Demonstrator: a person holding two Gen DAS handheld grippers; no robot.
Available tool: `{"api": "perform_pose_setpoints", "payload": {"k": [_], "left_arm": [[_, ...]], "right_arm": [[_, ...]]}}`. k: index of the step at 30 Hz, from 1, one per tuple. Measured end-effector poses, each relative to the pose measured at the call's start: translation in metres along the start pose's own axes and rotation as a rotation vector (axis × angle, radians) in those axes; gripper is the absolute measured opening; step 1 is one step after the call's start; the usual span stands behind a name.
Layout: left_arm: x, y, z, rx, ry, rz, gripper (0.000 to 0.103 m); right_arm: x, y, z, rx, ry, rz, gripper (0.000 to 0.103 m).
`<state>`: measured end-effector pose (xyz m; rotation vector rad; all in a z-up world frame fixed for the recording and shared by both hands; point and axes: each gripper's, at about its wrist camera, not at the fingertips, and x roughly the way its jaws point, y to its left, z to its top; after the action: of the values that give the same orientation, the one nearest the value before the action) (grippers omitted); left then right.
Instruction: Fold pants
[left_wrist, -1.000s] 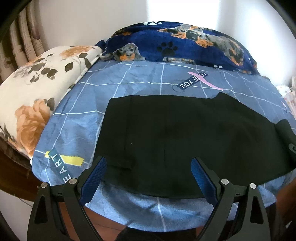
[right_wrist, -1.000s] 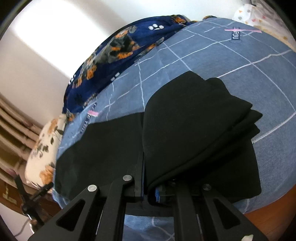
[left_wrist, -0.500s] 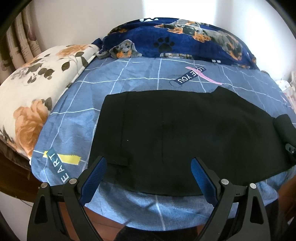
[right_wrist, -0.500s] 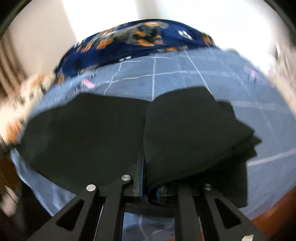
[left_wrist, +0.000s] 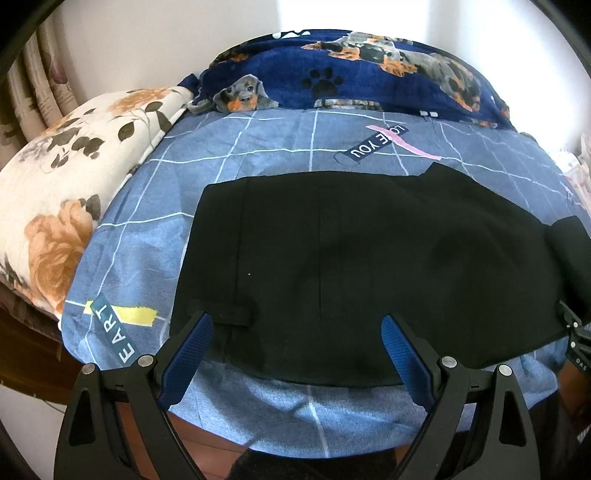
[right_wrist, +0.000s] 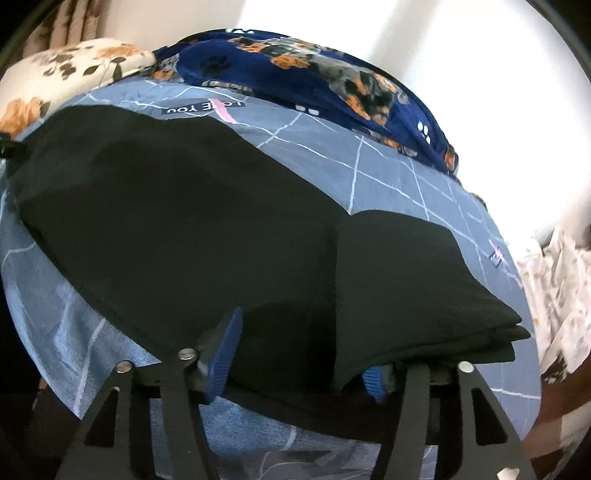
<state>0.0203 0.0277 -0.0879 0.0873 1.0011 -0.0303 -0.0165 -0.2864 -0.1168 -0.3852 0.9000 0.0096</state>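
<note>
Black pants (left_wrist: 351, 266) lie flat across a blue grid-pattern bedsheet (left_wrist: 258, 140), waist end to the left. My left gripper (left_wrist: 295, 347) is open and empty, hovering over the near edge of the waist end. In the right wrist view the pants (right_wrist: 184, 221) have their leg end folded back into a thick layered flap (right_wrist: 406, 280). My right gripper (right_wrist: 299, 354) is open, its jaws spread on either side of the flap's near edge, and the flap drapes over the right finger (right_wrist: 373, 380).
A floral pillow (left_wrist: 62, 192) lies at the left of the bed. A dark blue dog-print blanket (left_wrist: 369, 74) is bunched along the far side by the white wall. A white patterned cloth (right_wrist: 554, 295) sits at the right. The wooden floor (left_wrist: 207, 435) shows below the bed edge.
My right gripper was shut on the folded leg end and has opened, after swinging left with it. The left gripper stayed open and barely moved.
</note>
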Motion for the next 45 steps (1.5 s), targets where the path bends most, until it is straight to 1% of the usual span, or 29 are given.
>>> {"api": "perform_pose_setpoints", "payload": {"k": [4, 11, 15, 17, 19, 20, 21, 22, 23, 24, 25, 27, 28, 30, 32, 33, 34, 35, 36, 37, 39, 40, 45], "left_arm": [[0.001, 0.0, 0.0, 0.005, 0.004, -0.001, 0.092], [0.002, 0.0, -0.001, 0.007, 0.011, -0.003, 0.092], [0.003, 0.0, -0.001, 0.008, 0.014, -0.004, 0.092], [0.003, 0.0, -0.001, 0.008, 0.015, -0.004, 0.092], [0.003, 0.0, -0.001, 0.008, 0.014, -0.003, 0.092], [0.003, 0.0, -0.001, 0.008, 0.015, -0.004, 0.092], [0.003, 0.0, -0.001, 0.007, 0.015, -0.004, 0.092], [0.003, 0.0, -0.001, 0.007, 0.015, -0.004, 0.092], [0.003, 0.0, -0.001, 0.007, 0.015, -0.004, 0.092], [0.003, 0.0, -0.001, 0.007, 0.015, -0.004, 0.092], [0.003, 0.0, -0.001, 0.007, 0.015, -0.004, 0.092], [0.003, 0.0, -0.002, 0.006, 0.014, -0.005, 0.092], [0.003, 0.0, -0.002, 0.006, 0.013, -0.005, 0.092], [0.003, 0.0, -0.001, 0.006, 0.014, -0.006, 0.092], [0.004, 0.0, -0.001, 0.006, 0.016, -0.007, 0.092], [0.003, 0.0, -0.001, 0.006, 0.017, -0.007, 0.092], [0.003, 0.0, -0.001, 0.007, 0.017, -0.007, 0.092], [0.003, 0.0, -0.001, 0.006, 0.016, -0.006, 0.092], [0.003, 0.0, -0.001, 0.007, 0.016, -0.006, 0.092], [0.003, 0.0, -0.002, 0.007, 0.017, -0.007, 0.092], [0.004, 0.0, -0.003, 0.007, 0.019, -0.008, 0.092], [0.004, 0.0, -0.003, 0.007, 0.02, -0.008, 0.092], [0.006, -0.002, -0.004, 0.012, 0.028, -0.011, 0.092]], "right_arm": [[-0.005, 0.011, 0.001, -0.065, -0.02, -0.042, 0.069], [-0.013, 0.029, 0.002, -0.176, -0.046, -0.087, 0.075], [-0.014, 0.037, 0.002, -0.26, -0.049, -0.118, 0.082], [-0.014, 0.037, 0.001, -0.295, -0.041, -0.109, 0.083], [-0.015, 0.031, 0.002, -0.281, -0.019, -0.056, 0.084], [-0.015, 0.025, 0.004, -0.254, 0.002, -0.008, 0.084], [-0.016, 0.019, 0.005, -0.224, 0.017, 0.039, 0.086], [-0.017, 0.011, 0.006, -0.177, 0.037, 0.11, 0.091], [-0.016, 0.001, 0.007, -0.118, 0.066, 0.193, 0.092], [-0.015, -0.004, 0.007, -0.081, 0.085, 0.235, 0.093], [-0.013, -0.013, 0.007, -0.023, 0.105, 0.288, 0.093], [-0.009, -0.036, 0.005, 0.136, 0.118, 0.418, 0.094], [-0.007, -0.045, 0.005, 0.203, 0.124, 0.468, 0.094], [0.002, -0.075, -0.003, 0.428, 0.122, 0.616, 0.094], [0.012, -0.102, -0.016, 0.66, 0.104, 0.739, 0.093], [0.019, -0.117, -0.026, 0.796, 0.095, 0.804, 0.09], [0.023, -0.125, -0.033, 0.879, 0.088, 0.836, 0.076], [0.028, -0.132, -0.042, 0.962, 0.084, 0.86, 0.066], [0.034, -0.138, -0.052, 1.044, 0.087, 0.875, 0.047], [0.037, -0.142, -0.057, 1.088, 0.09, 0.881, 0.036], [0.043, -0.146, -0.068, 1.172, 0.089, 0.893, 0.032], [0.045, -0.147, -0.07, 1.19, 0.09, 0.895, 0.031], [0.053, -0.155, -0.077, 1.31, 0.079, 0.917, 0.032]]}}
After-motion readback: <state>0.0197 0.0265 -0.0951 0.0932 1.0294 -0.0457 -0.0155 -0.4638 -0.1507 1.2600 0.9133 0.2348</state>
